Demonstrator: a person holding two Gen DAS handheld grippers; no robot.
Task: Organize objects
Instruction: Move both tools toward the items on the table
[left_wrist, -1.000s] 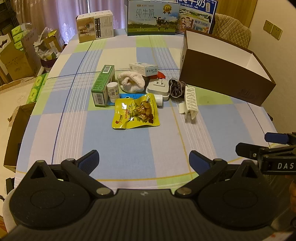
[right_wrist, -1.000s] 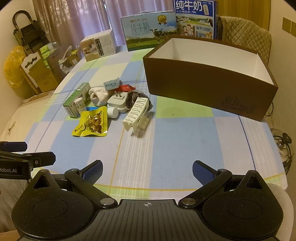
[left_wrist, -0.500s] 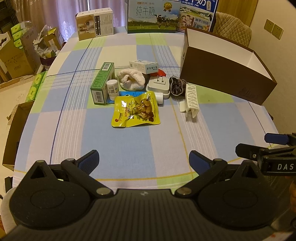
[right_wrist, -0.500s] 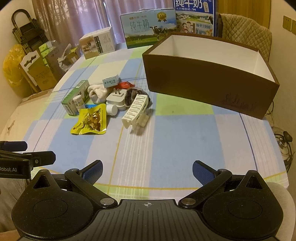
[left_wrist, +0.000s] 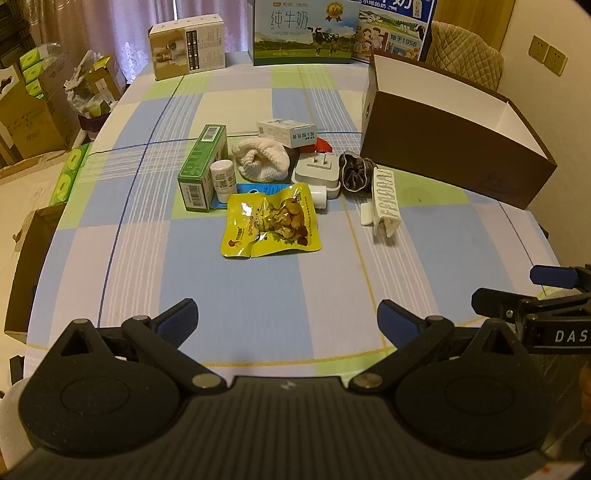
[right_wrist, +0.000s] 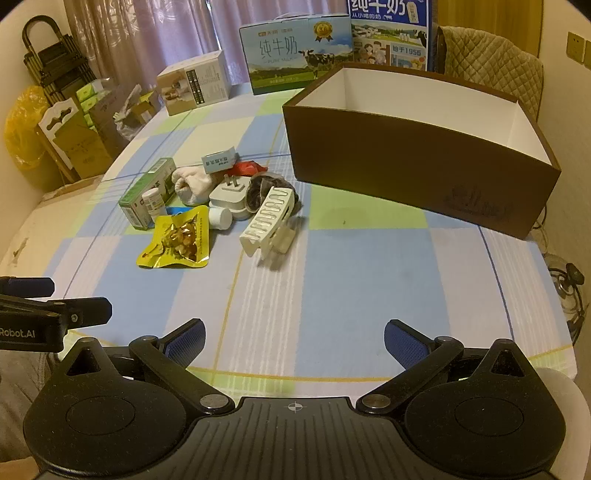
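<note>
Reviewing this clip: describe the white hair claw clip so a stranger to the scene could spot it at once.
Start at the big brown open box on the checked tablecloth. Just nearer the camera sits a small pile of items; the hair claw clip lies at the pile's box-side edge. It alone is white, long and slotted, with comb-like teeth.

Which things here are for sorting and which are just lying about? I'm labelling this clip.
For the job:
snack pouch
hair clip
scrunchie
plug
white cloth
green box
small bottle
small carton
brown box, likely the container

Lying about:
milk cartons
beige box
chair
</note>
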